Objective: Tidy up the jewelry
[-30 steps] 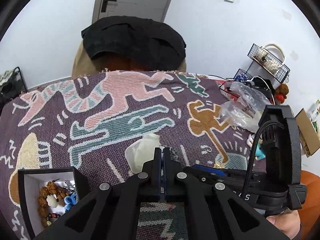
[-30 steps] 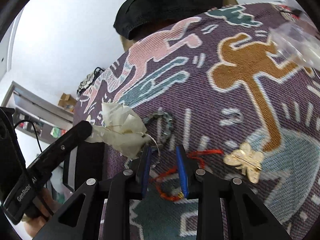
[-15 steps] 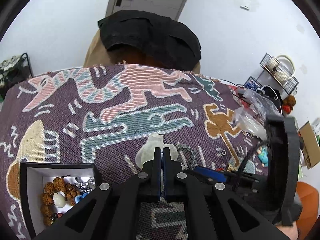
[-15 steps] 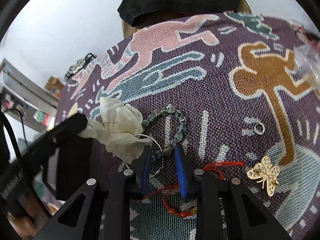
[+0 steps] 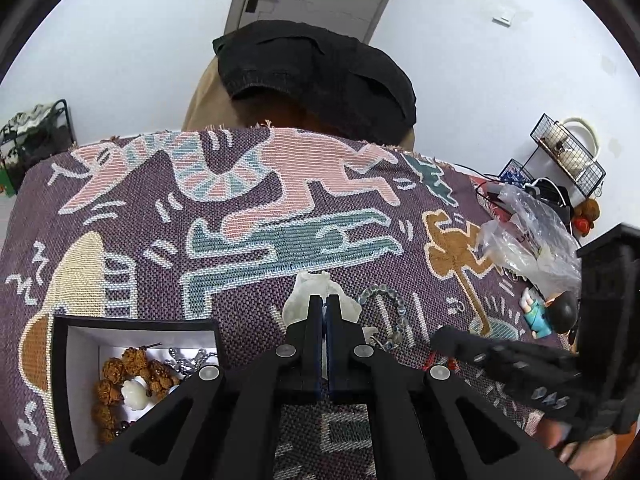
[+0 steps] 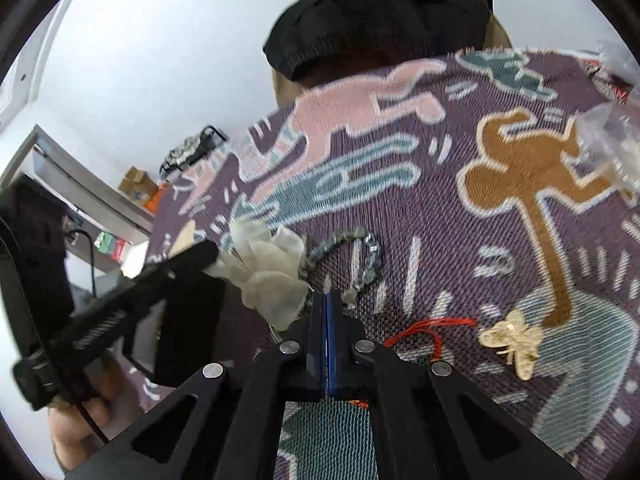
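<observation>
- The left hand-held gripper has its black fingers pressed together on a pale, translucent flower-shaped ornament, whose petals spread past both sides of the fingertips; the right wrist view shows the same petals bunched at the tip of that gripper.
- The right hand-held gripper has its blue-padded jaws pressed fully together, the tips just beside the lower petals. A thin wire hoop shows near the tips, but whether it is pinched between the pads cannot be told.
- A grey-blue beaded bracelet lies in a loop on the purple woven cloth with pink, teal and brown figures that covers the worktop, just beyond the right gripper's tips and beside the ornament.
- A red cord bracelet lies on the cloth close to the right gripper's right finger, partly hidden under it.
- A gold butterfly brooch lies further right on the cloth, apart from the cord; a small silver ring lies beyond it.
- A black-rimmed, white-lined square box sits near the worktop's near left corner and holds a brown knobbly bead bracelet with a white bead, plus silver chain pieces.
- A crumpled clear plastic bag lies at the worktop's right edge.
- A black garment drapes over a chair back beyond the far edge.
</observation>
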`<control>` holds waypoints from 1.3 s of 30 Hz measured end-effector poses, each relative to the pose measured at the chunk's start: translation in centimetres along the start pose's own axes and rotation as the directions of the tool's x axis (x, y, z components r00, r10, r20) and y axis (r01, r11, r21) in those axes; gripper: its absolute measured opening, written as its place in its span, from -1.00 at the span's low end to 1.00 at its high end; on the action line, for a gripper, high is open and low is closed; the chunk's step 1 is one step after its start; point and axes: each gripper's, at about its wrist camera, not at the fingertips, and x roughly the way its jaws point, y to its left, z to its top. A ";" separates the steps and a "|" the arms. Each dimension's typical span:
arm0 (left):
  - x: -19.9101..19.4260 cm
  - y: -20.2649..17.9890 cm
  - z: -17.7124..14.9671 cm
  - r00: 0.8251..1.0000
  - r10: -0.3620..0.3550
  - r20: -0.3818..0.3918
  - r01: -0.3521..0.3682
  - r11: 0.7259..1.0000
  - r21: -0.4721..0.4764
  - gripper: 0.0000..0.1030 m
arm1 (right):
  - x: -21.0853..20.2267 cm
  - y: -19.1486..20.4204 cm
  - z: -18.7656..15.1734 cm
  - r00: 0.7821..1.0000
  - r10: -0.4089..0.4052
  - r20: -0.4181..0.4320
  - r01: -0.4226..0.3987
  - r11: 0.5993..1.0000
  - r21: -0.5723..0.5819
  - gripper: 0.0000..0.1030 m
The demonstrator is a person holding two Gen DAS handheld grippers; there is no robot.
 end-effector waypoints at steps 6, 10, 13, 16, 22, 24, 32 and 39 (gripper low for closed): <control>-0.9 0.3 0.2 1.000 -0.010 0.015 0.010 1.000 -0.017 -0.99 | 0.3 -0.2 0.1 0.996 0.081 -0.041 -0.078 0.995 0.058 -0.98; -0.8 0.5 0.2 1.000 -0.007 0.008 0.007 1.000 -0.013 -0.99 | 2.8 -0.7 -0.8 0.984 0.144 -0.108 -0.130 0.983 0.126 -0.93; -0.2 0.8 0.1 1.000 -0.004 -0.005 0.004 1.000 -0.016 -0.99 | 4.2 -0.6 -1.3 0.978 0.162 -0.133 -0.143 0.979 0.146 -0.93; 0.3 1.3 0.1 1.000 -0.008 -0.017 0.008 1.000 -0.021 -0.99 | 4.9 -0.1 -1.4 0.975 0.157 -0.155 -0.136 0.981 0.136 -0.87; 1.3 2.7 0.0 0.999 -0.032 -0.040 0.030 0.998 -0.056 -0.99 | 5.5 1.0 -1.0 0.977 0.151 -0.149 -0.132 0.983 0.131 -0.30; 1.2 2.9 0.1 0.998 -0.048 -0.038 0.046 0.997 -0.061 -0.99 | 5.9 1.2 -1.0 0.978 0.148 -0.148 -0.129 0.983 0.133 -0.30; 1.3 4.1 0.6 0.994 -0.108 -0.035 0.104 0.988 -0.111 -0.99 | 6.8 4.5 -0.6 0.985 -0.070 -0.160 0.066 0.997 -0.027 -0.68; 1.2 5.2 0.7 0.991 -0.132 -0.024 0.127 0.981 -0.145 -0.99 | 7.8 6.3 0.2 0.965 -0.194 -0.174 0.174 0.977 -0.122 -0.76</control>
